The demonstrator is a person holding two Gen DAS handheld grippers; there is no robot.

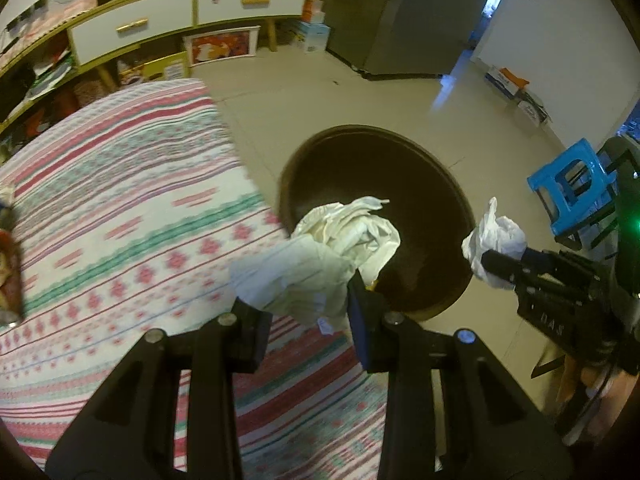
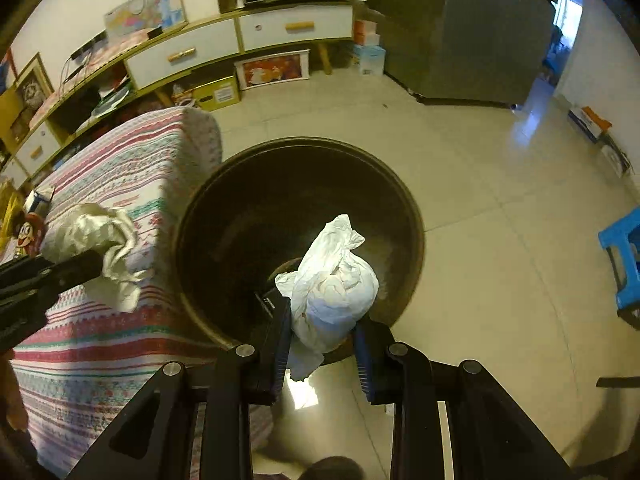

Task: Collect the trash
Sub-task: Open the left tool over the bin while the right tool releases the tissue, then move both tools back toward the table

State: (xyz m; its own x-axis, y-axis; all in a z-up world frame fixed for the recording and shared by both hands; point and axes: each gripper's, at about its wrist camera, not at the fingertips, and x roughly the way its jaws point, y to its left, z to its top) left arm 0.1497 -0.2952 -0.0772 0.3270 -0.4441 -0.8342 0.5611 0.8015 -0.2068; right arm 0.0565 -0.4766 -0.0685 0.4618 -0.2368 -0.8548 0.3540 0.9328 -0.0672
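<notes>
White crumpled paper (image 2: 334,280); dark brown bin (image 2: 224,208); pink-green striped patterned cloth (image 1: 120,200); blue stool (image 1: 568,196); beige floor (image 2: 500,240).

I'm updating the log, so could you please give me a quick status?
Left gripper shut on crumpled white paper wad. Right gripper shut on white tissue wad. Round dark bin below, mouth unobstructed.

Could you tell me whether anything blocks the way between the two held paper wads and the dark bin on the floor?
Nothing visible does. The right gripper holds its paper wad over the open bin; the left gripper holds its wad beside the rim, at the striped cloth's edge.
</notes>
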